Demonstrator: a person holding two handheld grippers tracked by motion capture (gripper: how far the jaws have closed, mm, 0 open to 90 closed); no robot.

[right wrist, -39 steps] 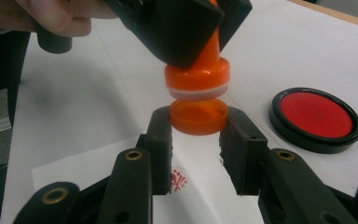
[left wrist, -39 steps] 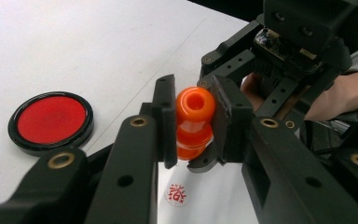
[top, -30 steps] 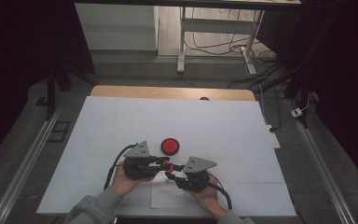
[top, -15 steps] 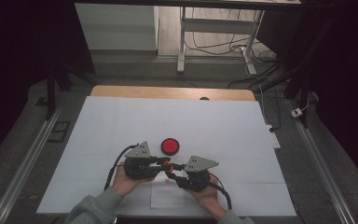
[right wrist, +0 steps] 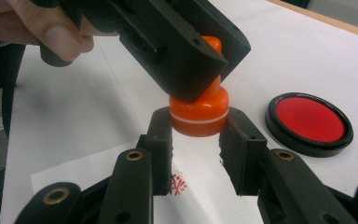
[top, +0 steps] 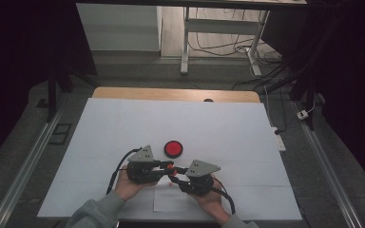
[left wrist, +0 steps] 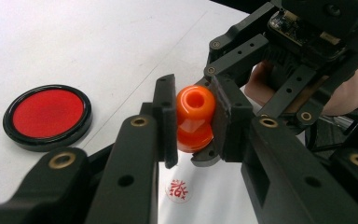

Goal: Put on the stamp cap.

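We hold an orange stamp [left wrist: 195, 117] between our two grippers, just above a white sheet [top: 171, 199] near our edge of the table [top: 123, 118]. Our left gripper [left wrist: 193, 119] is closed on the stamp's rounded handle, its jaws pressing both sides. Our right gripper [right wrist: 198, 122] is closed on the stamp's wider base, its jaws touching the sides of the orange collar with the white ring. From above, both grippers meet tip to tip, left gripper [top: 164, 166] and right gripper [top: 177, 172] in our hands. A red stamped mark [right wrist: 178, 183] sits on the sheet right under the stamp. A round red ink pad [top: 173, 148] in a black rim lies just beyond the grippers, uncovered.
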